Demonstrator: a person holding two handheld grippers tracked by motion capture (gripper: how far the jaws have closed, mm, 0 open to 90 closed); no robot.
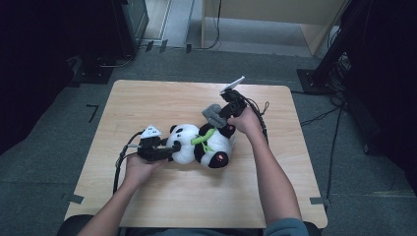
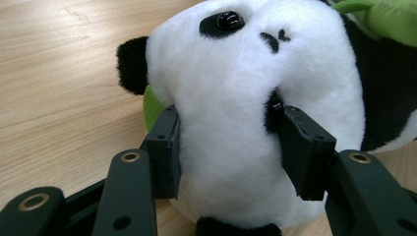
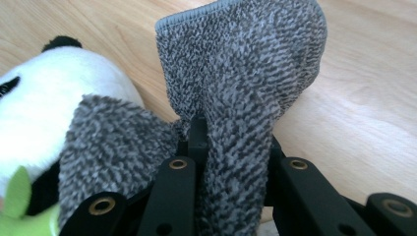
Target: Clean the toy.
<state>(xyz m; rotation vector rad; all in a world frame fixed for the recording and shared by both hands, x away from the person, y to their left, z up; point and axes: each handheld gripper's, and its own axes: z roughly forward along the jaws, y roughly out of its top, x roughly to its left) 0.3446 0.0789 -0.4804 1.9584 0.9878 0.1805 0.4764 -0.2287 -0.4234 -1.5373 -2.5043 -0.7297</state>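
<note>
A black-and-white plush panda (image 1: 204,145) with green trim lies on its side in the middle of the wooden table (image 1: 147,98). My left gripper (image 1: 173,149) comes at it from the left. In the left gripper view the pads (image 2: 164,147) press into both sides of the panda's white head (image 2: 246,73), so the left gripper (image 2: 228,147) is shut on it. My right gripper (image 1: 221,114) is just above the panda's far side, shut on a grey fuzzy cloth (image 1: 213,114). In the right gripper view the cloth (image 3: 246,64) stands up from the jaws of the right gripper (image 3: 216,142), and the panda (image 3: 49,93) lies to its left.
Bare tabletop surrounds the toy on every side. Cables (image 1: 319,115) run across the grey floor to the right of the table. Dark equipment (image 1: 128,24) stands at the back left, and a wooden piece of furniture (image 1: 275,19) at the back.
</note>
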